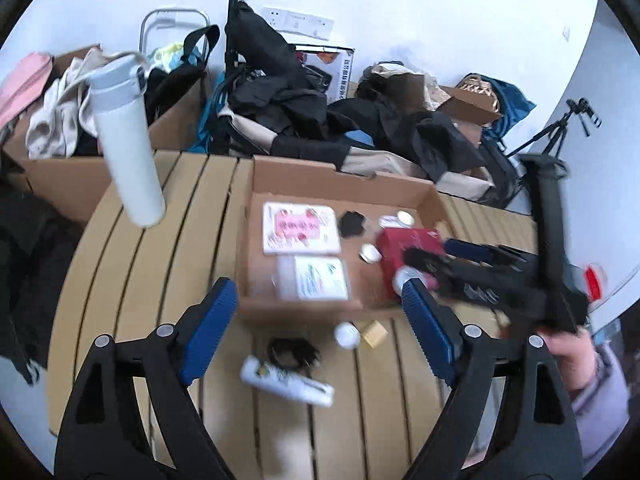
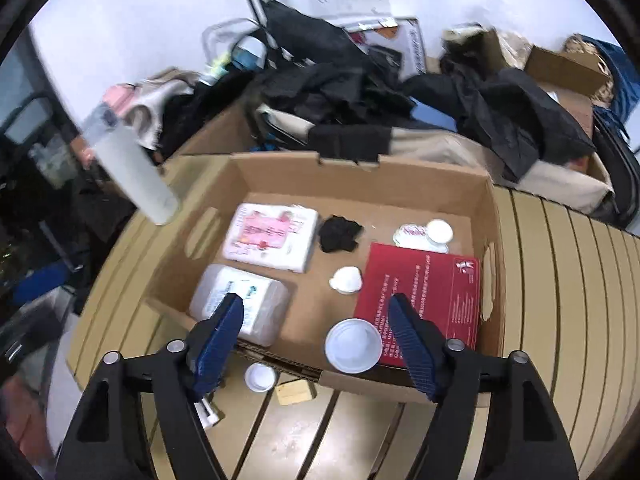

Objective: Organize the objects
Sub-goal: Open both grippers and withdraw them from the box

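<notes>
Hovering above the slatted counter [image 2: 560,280], the right gripper [image 2: 316,332] has its jaws spread wide with nothing between them, over the near wall of the cardboard box [image 2: 400,176]. Inside lie a red box [image 2: 436,292], two tissue packs and a white cup [image 2: 352,345] (blurred). The left gripper [image 1: 316,320] is likewise agape and empty, above a white tube [image 1: 286,380] on the counter.
</notes>
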The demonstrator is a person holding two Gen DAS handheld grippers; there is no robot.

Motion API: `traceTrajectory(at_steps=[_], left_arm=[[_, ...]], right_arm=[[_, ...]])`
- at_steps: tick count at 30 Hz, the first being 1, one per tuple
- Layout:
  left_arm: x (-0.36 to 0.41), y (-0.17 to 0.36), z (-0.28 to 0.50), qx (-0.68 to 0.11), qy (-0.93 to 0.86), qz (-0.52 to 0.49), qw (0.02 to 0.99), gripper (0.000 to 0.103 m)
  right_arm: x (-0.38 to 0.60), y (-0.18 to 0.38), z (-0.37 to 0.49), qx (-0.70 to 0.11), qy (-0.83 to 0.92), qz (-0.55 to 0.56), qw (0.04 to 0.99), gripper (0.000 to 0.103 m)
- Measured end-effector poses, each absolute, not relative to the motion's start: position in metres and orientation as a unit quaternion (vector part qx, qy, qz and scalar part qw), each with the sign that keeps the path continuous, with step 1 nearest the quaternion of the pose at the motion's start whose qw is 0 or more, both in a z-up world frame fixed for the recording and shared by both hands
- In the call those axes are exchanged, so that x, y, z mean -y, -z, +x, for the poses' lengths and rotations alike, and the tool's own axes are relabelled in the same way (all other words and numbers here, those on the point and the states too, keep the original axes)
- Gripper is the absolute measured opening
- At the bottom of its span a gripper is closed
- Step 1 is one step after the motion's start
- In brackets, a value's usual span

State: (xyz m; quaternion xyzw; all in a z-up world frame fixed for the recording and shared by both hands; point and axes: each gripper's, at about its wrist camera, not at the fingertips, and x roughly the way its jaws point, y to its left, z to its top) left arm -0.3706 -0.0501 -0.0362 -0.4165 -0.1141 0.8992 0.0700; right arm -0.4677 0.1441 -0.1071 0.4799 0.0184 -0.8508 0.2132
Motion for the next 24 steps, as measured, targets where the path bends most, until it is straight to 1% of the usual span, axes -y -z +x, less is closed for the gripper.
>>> traceTrajectory(at_steps=[2, 4, 7, 10, 12, 14, 17, 19, 21, 24], left_arm=[[0.053, 0.030, -0.354, 0.108, -0.900, -0.416, 0.068, 0.083], [0.055, 0.025, -0.339, 0.088, -0.906, -0.410, 0.060, 0.089], [0.052, 0.022, -0.324, 0.063, -0.906, -0.417, 0.047, 0.090], [0.047, 0.017, -0.301, 0.031, -0.902, -0.429, 0.033, 0.091], [0.044, 0.012, -0.280, 0.018, -0.903, -0.428, 0.023, 0.091], [0.044, 0.005, -0.256, 0.019, -0.906, -0.421, 0.023, 0.094], [0.045, -0.007, -0.221, 0.034, -0.911, -0.409, 0.031, 0.097], [0.049, -0.011, -0.192, 0.053, -0.918, -0.392, 0.030, 0.103], [0.050, -0.009, -0.161, 0.067, -0.919, -0.386, 0.043, 0.103], [0.049, 0.006, -0.127, 0.068, -0.910, -0.403, 0.073, 0.103]], right_arm=[[-0.151, 0.095, -0.461, 0.011, 0.851, 0.476, 0.222, 0.078], [-0.160, 0.082, -0.451, 0.017, 0.855, 0.467, 0.227, 0.079], [-0.180, 0.062, -0.431, -0.012, 0.862, 0.464, 0.205, 0.079], [-0.206, 0.044, -0.400, -0.024, 0.862, 0.467, 0.195, 0.079], [-0.222, 0.029, -0.370, -0.040, 0.869, 0.455, 0.190, 0.084], [-0.236, 0.015, -0.333, -0.056, 0.878, 0.437, 0.186, 0.084], [-0.251, 0.002, -0.283, -0.060, 0.889, 0.416, 0.183, 0.084], [-0.256, -0.001, -0.248, -0.050, 0.895, 0.404, 0.183, 0.084], [-0.259, 0.005, -0.205, -0.032, 0.900, 0.391, 0.191, 0.084], [-0.257, 0.031, -0.149, 0.004, 0.890, 0.396, 0.224, 0.084]])
